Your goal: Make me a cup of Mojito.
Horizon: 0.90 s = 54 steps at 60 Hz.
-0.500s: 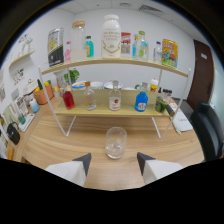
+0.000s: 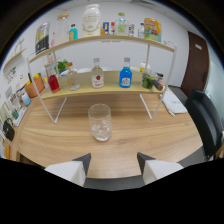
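Office-like room with white walls, seen from a camera riding on a hand-held gripper (image 2: pixel 113 161). Its two pale fingers (image 2: pixel 70 170) stand apart with nothing between them, low over the near edge of a wooden bench (image 2: pixel 165 137).

At twelve o'clock, just ahead of the fingers, an empty-looking clear glass (image 2: pixel 100 121) stands upright on the bench, apart from both fingers; something pale, perhaps ice, sits at its bottom, though it is hard to tell.

Beyond the glass, also toward twelve o'clock, a white-framed two-tier shelf (image 2: pixel 167 67) stands on the bench. On its lower tier, from ten o'clock round to one o'clock: a bottle of red liquid (image 2: pixel 52 80), a small clear jar (image 2: pixel 72 80), a clear bottle with a red label (image 2: pixel 97 75), a bottle of blue liquid (image 2: pixel 126 75), and a cluster of green items (image 2: pixel 149 81) at the far end. Green leaves (image 2: pixel 62 65) show behind the red bottle. On the upper tier stand a large white jug (image 2: pixel 91 20), a small teal bottle (image 2: pixel 73 33), and several boxes and bottles too small to name.

At three o'clock a black chair (image 2: pixel 207 120) sits beside the bench, with a dark door (image 2: pixel 197 55) behind it. At nine o'clock small objects line the bench's edge, including an orange cup (image 2: pixel 32 89)
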Each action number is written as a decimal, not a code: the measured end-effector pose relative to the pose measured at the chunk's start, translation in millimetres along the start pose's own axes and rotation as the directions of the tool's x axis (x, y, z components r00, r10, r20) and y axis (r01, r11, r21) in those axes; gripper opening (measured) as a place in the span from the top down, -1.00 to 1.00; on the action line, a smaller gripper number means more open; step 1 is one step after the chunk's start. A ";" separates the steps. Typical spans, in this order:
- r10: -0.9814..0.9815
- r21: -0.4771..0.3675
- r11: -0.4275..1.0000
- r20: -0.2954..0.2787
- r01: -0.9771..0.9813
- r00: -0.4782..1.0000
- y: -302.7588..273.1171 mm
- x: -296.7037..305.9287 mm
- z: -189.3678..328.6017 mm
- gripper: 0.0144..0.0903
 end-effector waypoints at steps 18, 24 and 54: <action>-0.020 0.037 0.999 -0.006 0.021 1.000 -38.3 70.6 2.3 -0.88; -0.022 0.080 0.997 0.015 0.020 1.000 -71.0 85.3 8.4 -0.88; -0.028 0.125 0.992 0.114 0.014 0.993 -177.9 116.7 86.0 -0.55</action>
